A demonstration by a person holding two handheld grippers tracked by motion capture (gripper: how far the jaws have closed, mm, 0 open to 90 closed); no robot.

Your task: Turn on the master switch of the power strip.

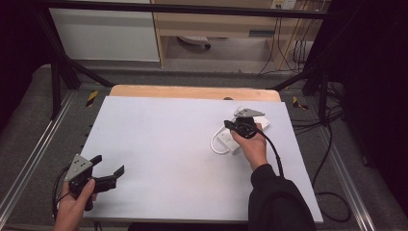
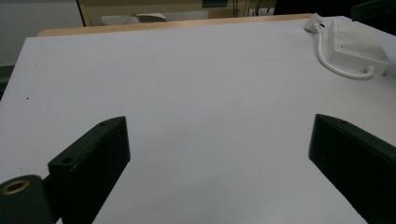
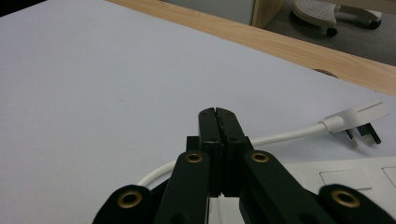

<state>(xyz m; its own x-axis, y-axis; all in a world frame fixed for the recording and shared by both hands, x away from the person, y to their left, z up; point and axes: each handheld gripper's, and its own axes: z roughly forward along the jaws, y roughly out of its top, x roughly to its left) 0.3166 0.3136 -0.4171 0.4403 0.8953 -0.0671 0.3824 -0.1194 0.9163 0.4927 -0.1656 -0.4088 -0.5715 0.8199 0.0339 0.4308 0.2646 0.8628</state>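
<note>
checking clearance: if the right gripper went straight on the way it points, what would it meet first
Probably the white cable: the right gripper, jaws shut, points across it, just above the power strip. Depth is unclear, so it may pass over.

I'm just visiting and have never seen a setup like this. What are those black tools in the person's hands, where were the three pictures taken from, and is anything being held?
There is no machine here: a person holds a hand tool with a two-jaw claw in each hand. One picture looks down from above the table; the other two come from small cameras riding on each tool, looking along its black jaws.

The left claw rests near the table's left front corner with its jaws wide apart and nothing between them. The right claw has its jaws pressed together, with no thing showing between them; it hovers at a white power strip lying on the white table. The strip's white cable curls round beside it and ends in a plug lying flat. As far as the pictures show, nothing is held.
</note>
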